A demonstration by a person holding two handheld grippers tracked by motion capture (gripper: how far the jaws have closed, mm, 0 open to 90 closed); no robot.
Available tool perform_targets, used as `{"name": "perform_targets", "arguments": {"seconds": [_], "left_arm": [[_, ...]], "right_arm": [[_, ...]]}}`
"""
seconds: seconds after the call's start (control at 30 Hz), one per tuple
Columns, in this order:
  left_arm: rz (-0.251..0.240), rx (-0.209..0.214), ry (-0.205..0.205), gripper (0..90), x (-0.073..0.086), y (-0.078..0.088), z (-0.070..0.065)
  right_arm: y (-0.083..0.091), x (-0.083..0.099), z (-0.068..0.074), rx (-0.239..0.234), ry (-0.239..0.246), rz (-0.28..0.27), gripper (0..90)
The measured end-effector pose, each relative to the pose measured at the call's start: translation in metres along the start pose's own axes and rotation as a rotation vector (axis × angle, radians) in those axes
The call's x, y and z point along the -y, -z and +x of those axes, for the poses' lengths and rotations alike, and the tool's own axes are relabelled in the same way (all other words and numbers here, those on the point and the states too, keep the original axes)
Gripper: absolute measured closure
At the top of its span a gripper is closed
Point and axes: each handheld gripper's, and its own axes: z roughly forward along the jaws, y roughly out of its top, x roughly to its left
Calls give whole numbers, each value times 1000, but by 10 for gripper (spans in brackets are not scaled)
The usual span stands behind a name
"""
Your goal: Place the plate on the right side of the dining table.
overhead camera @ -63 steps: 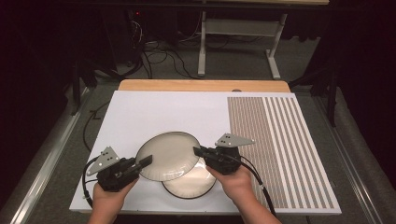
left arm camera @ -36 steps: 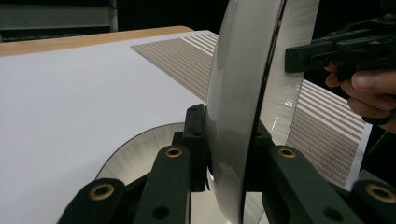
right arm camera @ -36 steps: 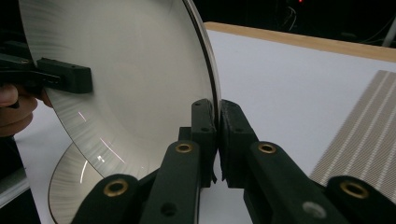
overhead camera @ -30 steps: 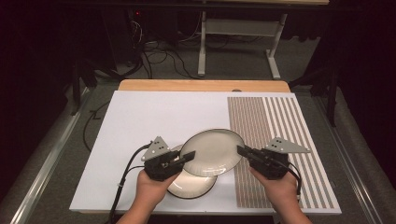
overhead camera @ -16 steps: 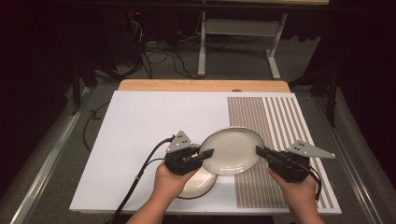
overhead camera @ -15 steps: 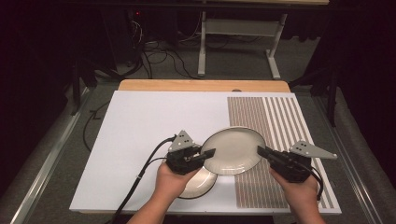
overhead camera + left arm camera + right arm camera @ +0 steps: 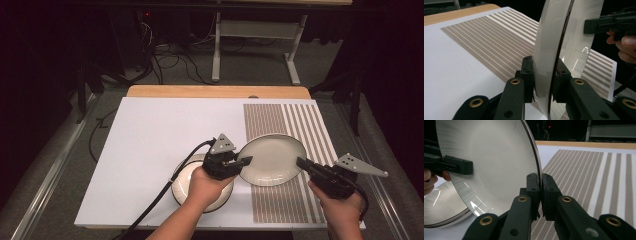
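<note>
Room dim, walls lost in darkness. Grey carpeted floor [image 7: 200,70] behind and to both sides of the table. White table frame [image 7: 252,40] with two legs stands at the back, shelf across. Tangle of black cables [image 7: 172,57] on the floor near it; small red light [image 7: 146,14] in the dark. Wooden table edge [image 7: 215,91] beyond a white sheet [image 7: 165,130] with brown striped panel [image 7: 272,117]. Light falls from above.

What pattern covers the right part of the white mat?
Brown and white stripes, running front to back and varying in width; clearest in the high view.
</note>
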Motion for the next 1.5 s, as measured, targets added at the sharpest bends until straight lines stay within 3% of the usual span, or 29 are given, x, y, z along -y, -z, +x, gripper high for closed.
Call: {"name": "perform_targets", "arguments": {"seconds": [0.23,0.37,0.4,0.73,1.13,1.5], "left_arm": [[23,1,3,739,-7,-17,-2],[32,3,33,736,-9,-27,-4],[45,-3,11,735,-10,-29,-2],[72,-1,17,724,-18,-55,-2],[81,8,-8,724,-25,-85,-6],[119,9,9,710,-24,-107,-6]], "right_arm": [[6,2,-12,32,-22,-12,878],[7,2,-17,51,-26,-15,878],[8,2,-19,59,-28,-15,878],[12,5,-34,101,-52,-20,881],[20,11,-54,170,-73,-19,878],[21,19,-68,199,-87,1,878]]}}
